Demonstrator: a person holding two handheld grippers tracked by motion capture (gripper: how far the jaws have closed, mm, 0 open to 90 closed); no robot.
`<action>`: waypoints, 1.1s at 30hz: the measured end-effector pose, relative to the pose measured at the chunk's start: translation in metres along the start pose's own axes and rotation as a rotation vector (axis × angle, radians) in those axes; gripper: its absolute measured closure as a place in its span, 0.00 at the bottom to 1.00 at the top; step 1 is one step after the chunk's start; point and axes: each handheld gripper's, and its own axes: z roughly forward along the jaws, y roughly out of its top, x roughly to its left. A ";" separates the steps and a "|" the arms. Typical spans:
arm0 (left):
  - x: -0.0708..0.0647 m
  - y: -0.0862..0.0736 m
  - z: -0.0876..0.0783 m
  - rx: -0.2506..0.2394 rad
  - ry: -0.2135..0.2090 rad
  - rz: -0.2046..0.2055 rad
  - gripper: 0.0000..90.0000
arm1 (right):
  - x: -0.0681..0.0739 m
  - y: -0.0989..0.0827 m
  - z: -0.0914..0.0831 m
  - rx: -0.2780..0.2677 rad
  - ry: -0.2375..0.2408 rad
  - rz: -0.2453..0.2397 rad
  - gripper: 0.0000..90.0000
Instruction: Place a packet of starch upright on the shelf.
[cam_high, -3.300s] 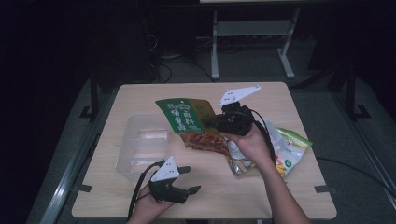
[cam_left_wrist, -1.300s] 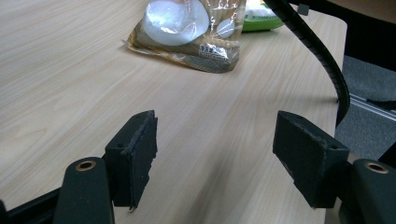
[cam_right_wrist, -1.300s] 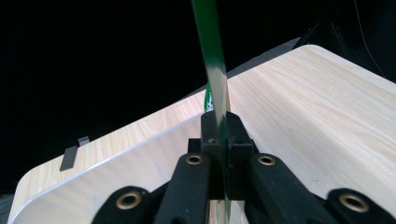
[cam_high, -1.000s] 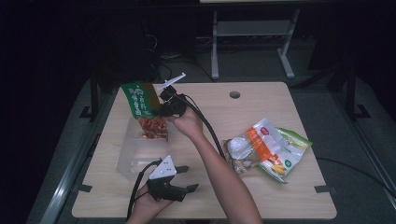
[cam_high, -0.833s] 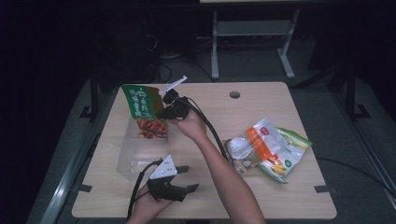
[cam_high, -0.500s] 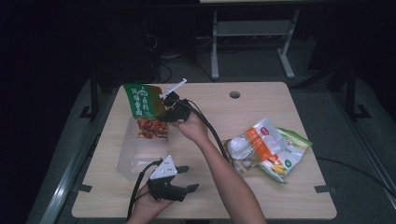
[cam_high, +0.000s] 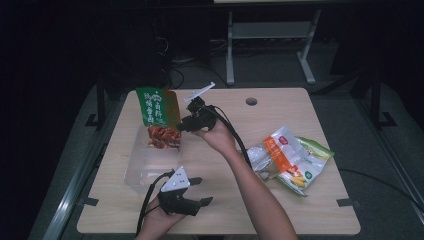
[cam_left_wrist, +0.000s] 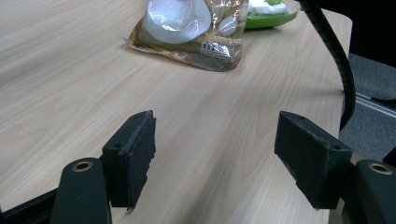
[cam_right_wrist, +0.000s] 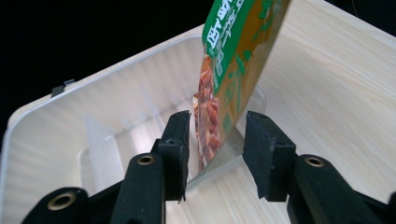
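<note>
As the release is under way: right gripper has just been opening around the green snack pouch, which stands between its jaws.

Left gripper (cam_high: 197, 192): nearest, at 6 o'clock on the surface (cam_high: 225, 210); spread wide with nothing between the jaws, only bare wood ahead in the left gripper view (cam_left_wrist: 212, 154). Parked in the same spot as a second ago.

Clear bin (cam_high: 145, 167): at 9 o'clock of the surface, just beyond the left gripper; translucent, with dividers visible in the right gripper view (cam_right_wrist: 93, 121).

Right gripper (cam_high: 182, 124): at roughly 10 o'clock, reaching across from the right forearm. Jaws parted on either side of the pouch (cam_right_wrist: 215, 154); a gap shows at each pad, so it reads as released, not clamped.

Green snack pouch (cam_high: 159, 117): upright, lower edge down inside the bin's far end, top leaning out above the rim; red contents show through the lower window (cam_right_wrist: 210, 112).

Change: a second ago the right gripper carried the pouch at the bin's far end; now the pouch rests in the bin and the grip has slackened.

Meaning: judged placed; this item looks done once the gripper backs off. Pouch may tip over when left alone.

Remaining packs (cam_high: 290, 157): at 3 o'clock, well apart from the bin, a loose pile of clear and green bags (cam_left_wrist: 187, 25); likely next.
</note>
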 end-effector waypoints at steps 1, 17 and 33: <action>0.000 0.000 0.000 0.000 0.000 0.000 0.32 | 0.000 -0.001 -0.004 -0.002 -0.008 -0.008 0.65; -0.004 0.001 0.002 0.010 -0.003 0.016 0.31 | 0.000 -0.044 -0.060 -0.006 0.002 0.018 0.57; -0.007 0.001 0.004 0.010 -0.007 0.027 0.31 | 0.000 -0.113 -0.113 -0.016 -0.017 0.069 0.49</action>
